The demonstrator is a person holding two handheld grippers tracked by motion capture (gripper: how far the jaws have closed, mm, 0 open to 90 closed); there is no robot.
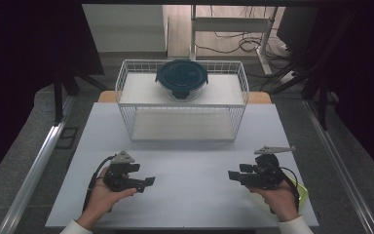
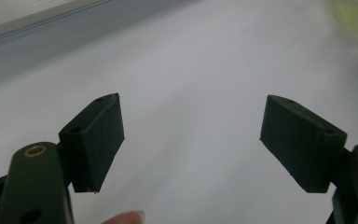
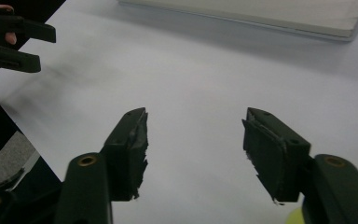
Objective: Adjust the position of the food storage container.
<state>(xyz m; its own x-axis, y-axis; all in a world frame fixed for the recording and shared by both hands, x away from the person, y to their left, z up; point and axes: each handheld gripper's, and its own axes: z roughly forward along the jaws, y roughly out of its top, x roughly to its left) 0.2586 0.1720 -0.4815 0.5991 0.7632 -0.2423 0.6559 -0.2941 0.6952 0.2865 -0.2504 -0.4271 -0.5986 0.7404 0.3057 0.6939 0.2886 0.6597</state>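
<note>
Both tools rest low over the white table (image 1: pixel 185 195), jaws spread wide and holding nothing: the left gripper (image 1: pixel 148 181) at seven o'clock, the right gripper (image 1: pixel 231 174) at five o'clock. This looks like the start, before any reach. One round glass container with a dark blue lid (image 1: pixel 181 78) sits on the top shelf of one white wire rack (image 1: pixel 126 105) at twelve o'clock, well apart from both. The next move likely calls for reaching forward to it.
</note>
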